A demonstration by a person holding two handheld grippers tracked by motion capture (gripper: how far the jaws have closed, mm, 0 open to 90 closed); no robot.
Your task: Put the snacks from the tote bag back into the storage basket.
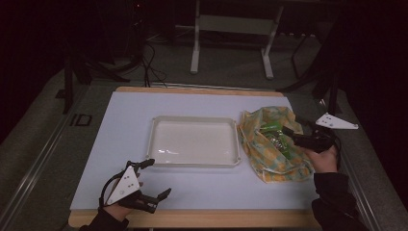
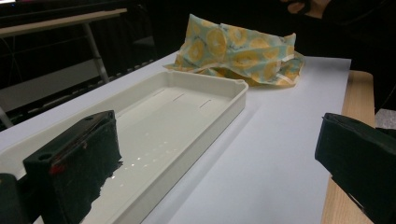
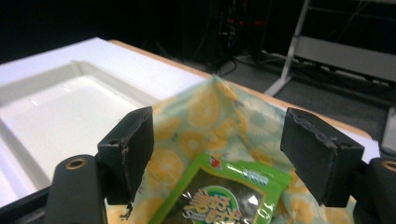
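A yellow lemon-print cloth bag (image 1: 269, 161) lies open on the right of the white mat. A green snack packet (image 1: 278, 139) rests inside it. My right gripper (image 1: 291, 136) hovers over the bag's opening with its jaws wide apart. In the right gripper view the packet (image 3: 219, 198) lies just below and between those jaws (image 3: 217, 135), and neither pad touches it. The bag (image 3: 205, 107) spreads beyond it. My left gripper (image 1: 158, 178) rests open near the front left edge, holding nothing. In the left gripper view it (image 2: 219, 154) points towards the bag (image 2: 238, 51).
A shallow white tray (image 1: 192, 165) sits mid-table, its rim (image 2: 233, 100) just beyond my left jaws and its floor (image 3: 56, 107) left of the bag. A wooden table edge (image 1: 216, 219) runs along the front. A white frame (image 1: 195, 48) and cables stand on the floor behind.
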